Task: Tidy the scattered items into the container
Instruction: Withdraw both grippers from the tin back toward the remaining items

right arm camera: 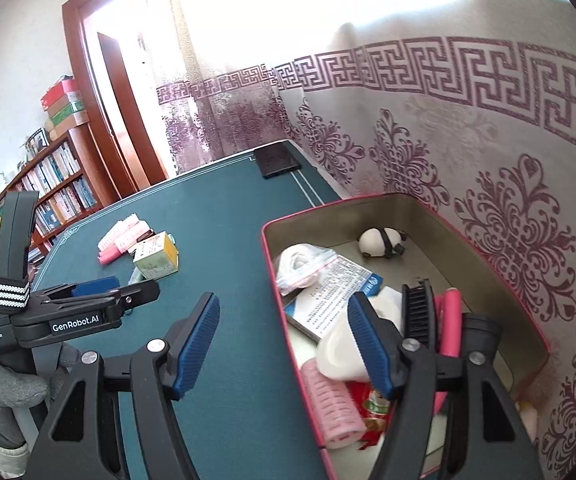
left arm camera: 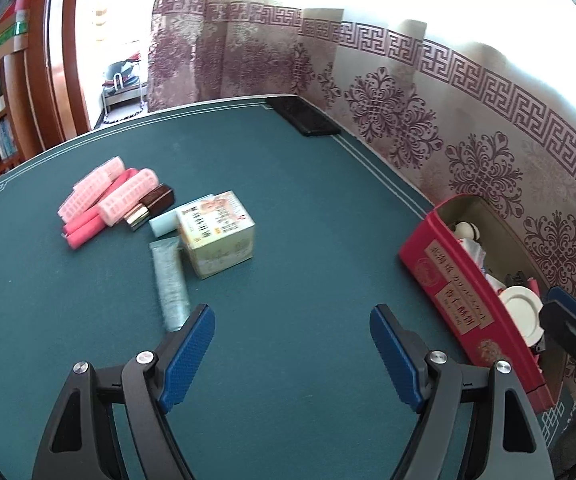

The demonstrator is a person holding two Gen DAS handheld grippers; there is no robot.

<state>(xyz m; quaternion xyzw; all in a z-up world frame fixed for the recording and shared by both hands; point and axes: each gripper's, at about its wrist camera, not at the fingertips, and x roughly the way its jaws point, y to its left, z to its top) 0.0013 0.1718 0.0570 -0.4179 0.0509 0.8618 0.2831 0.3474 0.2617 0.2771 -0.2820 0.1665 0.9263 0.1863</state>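
While a pile of items waits at ten o'clock on the green worktop (left arm camera: 288, 200), the red container (right arm camera: 428, 216) at the worktop's three o'clock edge is already partly filled. Inside lie a pink hair roller (right arm camera: 330, 408), a black comb (right arm camera: 418, 312), a white jar (right arm camera: 340, 350), a leaflet (right arm camera: 336, 288) and a panda toy (right arm camera: 380, 242). Left to collect: pink rollers (left arm camera: 107, 192), a yellow box (left arm camera: 217, 234), a grey tube (left arm camera: 169, 284) and a brown case (left arm camera: 155, 202). The left gripper (left arm camera: 292, 344) faces the pile, fingers apart and empty; the right gripper (right arm camera: 283, 344) hovers at the container's rim, fingers apart, gripping nothing.
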